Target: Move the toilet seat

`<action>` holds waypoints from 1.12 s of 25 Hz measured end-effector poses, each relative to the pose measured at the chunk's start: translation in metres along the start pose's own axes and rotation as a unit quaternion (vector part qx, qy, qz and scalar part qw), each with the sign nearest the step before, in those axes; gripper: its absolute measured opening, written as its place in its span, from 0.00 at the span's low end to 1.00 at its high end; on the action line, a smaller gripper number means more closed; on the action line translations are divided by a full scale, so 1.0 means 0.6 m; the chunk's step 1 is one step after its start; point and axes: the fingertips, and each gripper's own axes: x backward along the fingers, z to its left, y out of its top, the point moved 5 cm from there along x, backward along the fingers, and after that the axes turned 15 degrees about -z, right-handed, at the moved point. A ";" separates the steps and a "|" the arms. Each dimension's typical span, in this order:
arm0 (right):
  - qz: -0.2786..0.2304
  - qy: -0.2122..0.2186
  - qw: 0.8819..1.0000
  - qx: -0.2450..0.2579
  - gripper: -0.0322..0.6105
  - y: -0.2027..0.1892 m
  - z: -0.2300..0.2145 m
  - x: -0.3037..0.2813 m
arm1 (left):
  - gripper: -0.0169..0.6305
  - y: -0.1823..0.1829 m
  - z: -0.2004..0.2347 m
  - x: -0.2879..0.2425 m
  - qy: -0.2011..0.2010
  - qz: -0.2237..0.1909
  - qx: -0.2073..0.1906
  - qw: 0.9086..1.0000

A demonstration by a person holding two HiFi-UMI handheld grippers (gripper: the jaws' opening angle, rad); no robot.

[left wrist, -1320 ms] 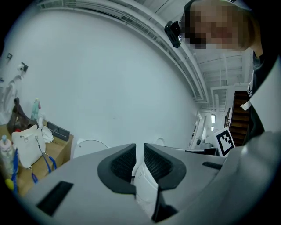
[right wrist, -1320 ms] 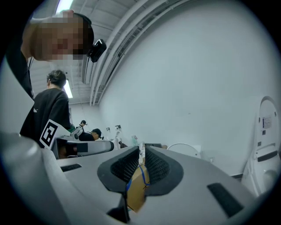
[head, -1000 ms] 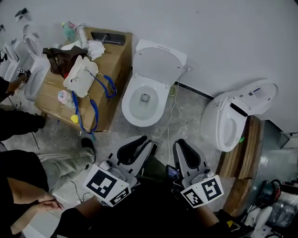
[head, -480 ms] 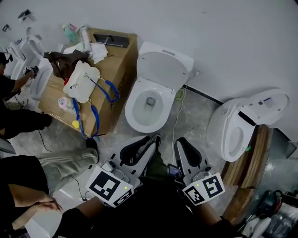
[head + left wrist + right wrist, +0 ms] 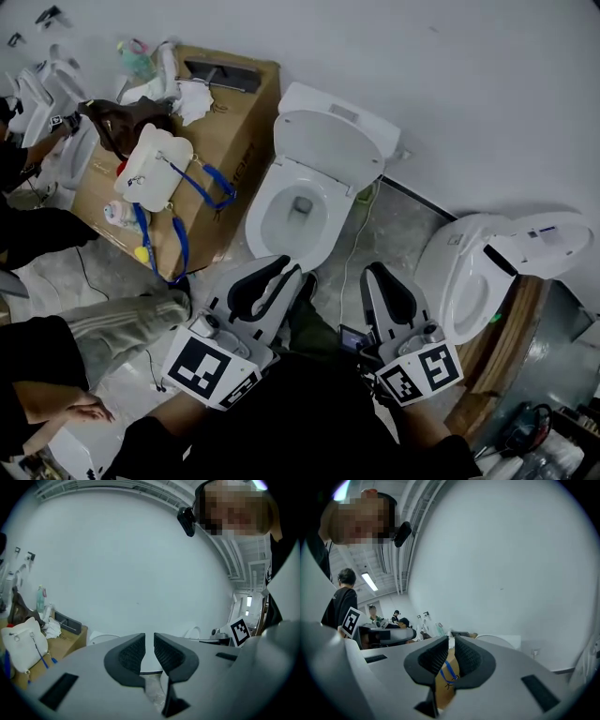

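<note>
Grey floor (image 5: 386, 225) carries a cluttered cardboard box (image 5: 225, 131) just beside the open toilet (image 5: 298, 202).

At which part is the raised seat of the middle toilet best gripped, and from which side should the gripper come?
Grip the toilet seat at its free upper edge, coming from the front, over the bowl. The seat stands raised, leaning back toward the wall, hinged at the bowl's rear, so that thin edge is probably reachable and gives most leverage.

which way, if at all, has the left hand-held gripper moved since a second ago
Yes. The left hand-held gripper has moved forward, toward the open toilet: its tips now overlap the bowl's front rim; before, floor showed between.
</note>
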 end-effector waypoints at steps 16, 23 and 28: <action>-0.004 -0.051 0.999 0.015 0.15 0.018 -0.228 -0.057 | 0.13 -0.055 0.105 -0.043 0.116 0.049 -0.031 0.992; -0.006 -0.060 0.998 0.019 0.15 0.005 -0.288 -0.056 | 0.13 -0.083 0.113 -0.051 0.125 0.068 -0.030 0.989; -0.008 -0.067 0.997 0.043 0.15 0.022 -0.329 -0.036 | 0.13 -0.101 0.123 -0.054 0.131 0.077 -0.030 0.988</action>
